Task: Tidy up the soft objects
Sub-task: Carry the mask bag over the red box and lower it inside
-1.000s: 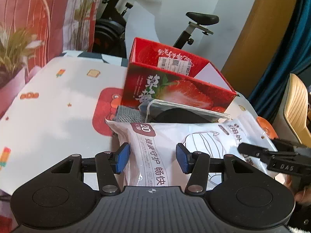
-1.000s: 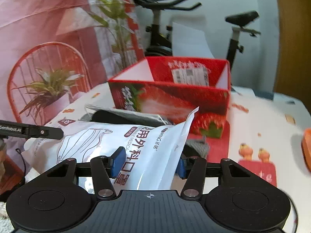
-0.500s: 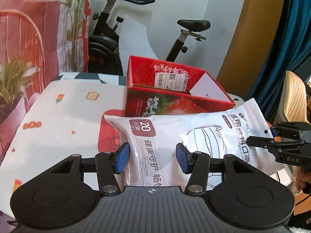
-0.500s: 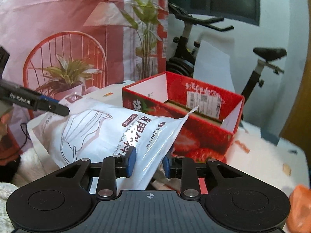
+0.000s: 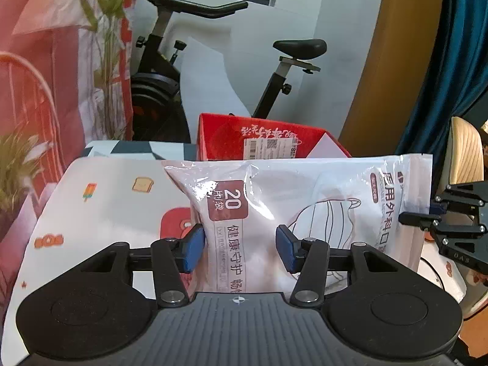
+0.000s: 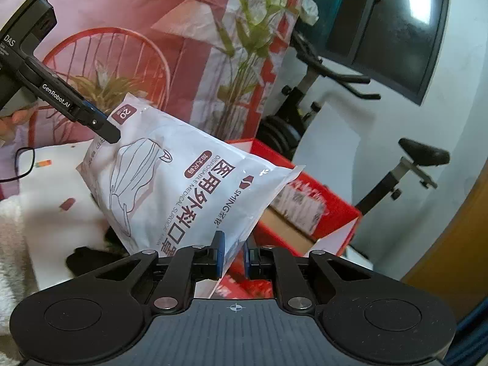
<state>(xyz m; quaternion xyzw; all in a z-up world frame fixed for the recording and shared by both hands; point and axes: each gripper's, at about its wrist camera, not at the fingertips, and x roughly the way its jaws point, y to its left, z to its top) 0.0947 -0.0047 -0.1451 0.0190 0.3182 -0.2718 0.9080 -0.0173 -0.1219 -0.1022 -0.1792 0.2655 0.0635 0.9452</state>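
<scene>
Mask pack (image 5: 305,213), a white pouch of surgical masks, hangs in the air between both grippers, just this side of the red box (image 5: 262,140) and above the table (image 5: 100,201). Its long axis runs side to side, roughly level in the left wrist view.

Right gripper (image 6: 232,256) has its blue pads pressed nearly together on one corner of the pack, a thin pinch on the film edge. Left gripper (image 5: 238,247) sits at the other end with the pack's bulk between its pads; the pads are set wide and touch or nearly touch the pouch, so I cannot tell if they truly clamp it.

The box lies straight ahead of the left gripper, open side up and seemingly without soft things in it, with a shipping label on its far wall. My reading is that the pack goes forward and down into it. The near wall of the box is the main obstacle, so the pack should clear that rim first.

A dark soft item (image 6: 91,259) lies on the table below the pack. An exercise bike (image 5: 213,61) stands behind the box, well apart.
</scene>
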